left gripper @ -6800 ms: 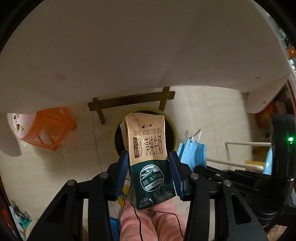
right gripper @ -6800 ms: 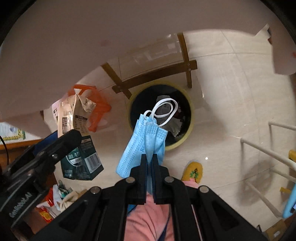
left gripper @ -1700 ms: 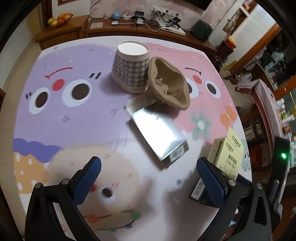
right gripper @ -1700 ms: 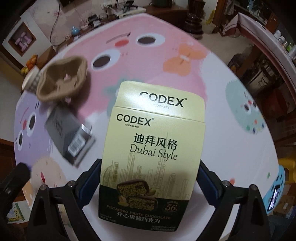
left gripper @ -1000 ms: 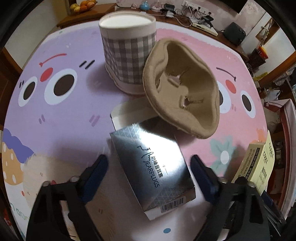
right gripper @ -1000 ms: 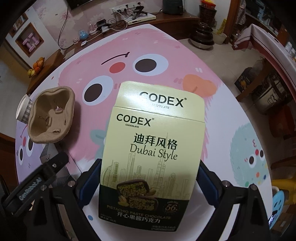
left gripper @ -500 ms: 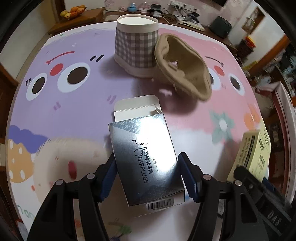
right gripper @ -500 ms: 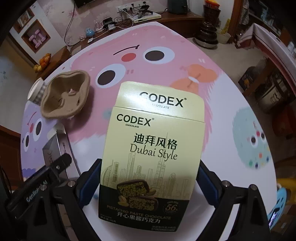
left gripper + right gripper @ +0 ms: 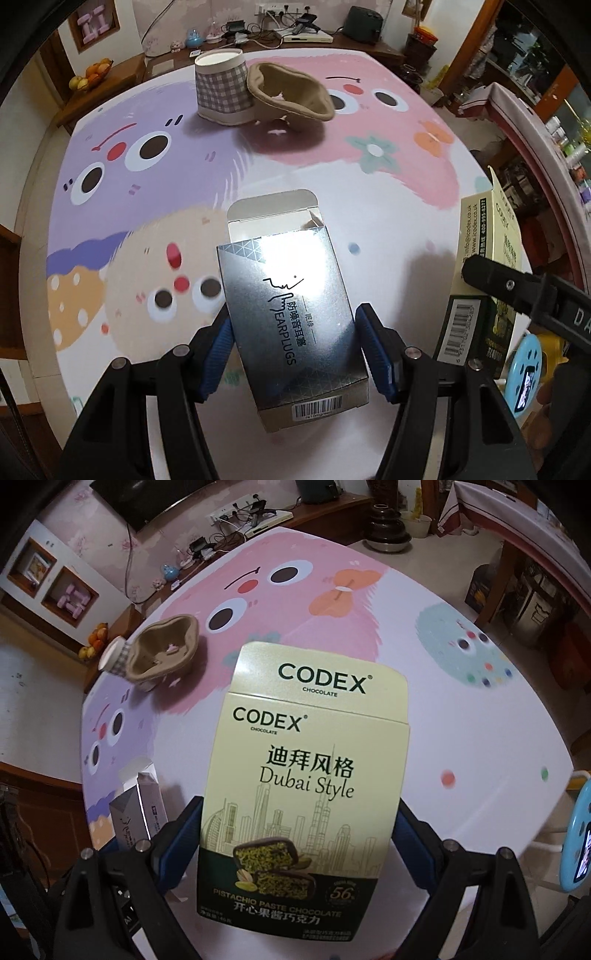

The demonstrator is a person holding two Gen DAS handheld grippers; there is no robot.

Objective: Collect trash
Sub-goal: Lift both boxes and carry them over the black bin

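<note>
My left gripper is shut on a silver earplugs box with its top flap open, held above the table. My right gripper is shut on a pale yellow CODEX chocolate box, also seen at the right edge of the left wrist view. A checked paper cup and a brown pulp cup holder stand together at the far side of the table. The earplugs box also shows at the left of the right wrist view.
The round table carries a cartoon-face cloth. A sideboard with cables and devices stands behind it. A fruit bowl is at the back left. A blue round stool stands beside the table at the right.
My left gripper closed on the earplugs box and lifted it back toward me. Before that both grippers held a milk carton and a mask over a bin. The chocolate box stays held.
</note>
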